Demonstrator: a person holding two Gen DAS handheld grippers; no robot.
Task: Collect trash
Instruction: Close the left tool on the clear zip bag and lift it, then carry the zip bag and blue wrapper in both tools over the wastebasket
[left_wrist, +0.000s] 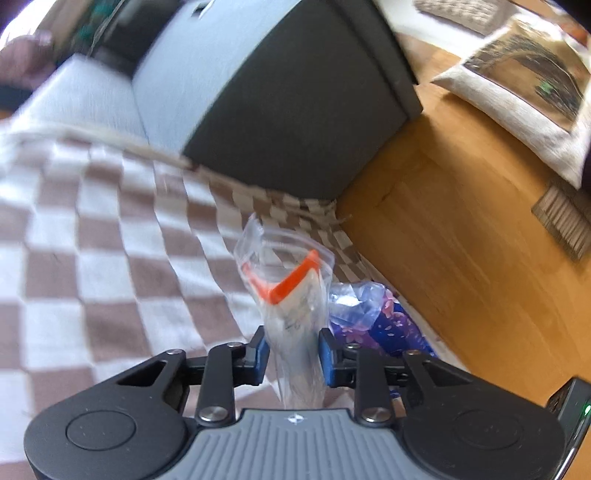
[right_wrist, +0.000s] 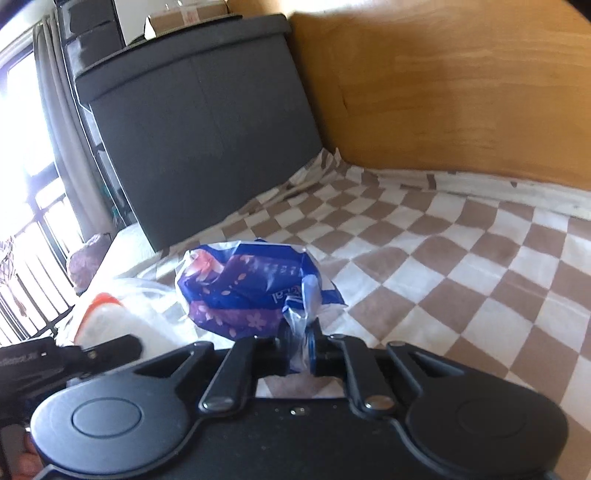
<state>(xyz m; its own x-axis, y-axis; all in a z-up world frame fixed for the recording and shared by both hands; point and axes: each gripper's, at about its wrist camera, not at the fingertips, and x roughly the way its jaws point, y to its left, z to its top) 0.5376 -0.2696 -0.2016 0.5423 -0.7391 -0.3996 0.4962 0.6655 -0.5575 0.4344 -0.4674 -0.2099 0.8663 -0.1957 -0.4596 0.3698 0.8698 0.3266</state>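
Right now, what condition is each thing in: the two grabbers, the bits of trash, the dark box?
Left gripper: shut on the clear bag.
Clear bag: crumpled, orange strip bent, pinched upright.
Right gripper: shut on the blue wrapper.
Blue wrapper: crumpled, pinched by one twisted corner.
Dark storage box: lid closed.
Checkered blanket: spread out, wrinkled at its edge.

Blanket (left_wrist: 92, 258): brown & white checks, fills left of the left-wrist frame & lower right of the right-wrist frame. Clear plastic bag (left_wrist: 291, 314) w/ orange strip, centre of the left-wrist frame; fingers (left_wrist: 261, 350) either side have blue pads on black. Crumpled wrapper (right_wrist: 247, 291), centre of the right-wrist frame: dark blue & purple w/ pink blossom print, bit of white lettering. Storage box (right_wrist: 199, 140), upper centre: dark grey. Floor (left_wrist: 461, 240), right of the left-wrist frame: warm orange-brown wood. Cushion (left_wrist: 528, 96), upper right: cream border, brown/dark picture panel. Curtain (right_wrist: 59, 140), left edge of the right-wrist frame: grey.
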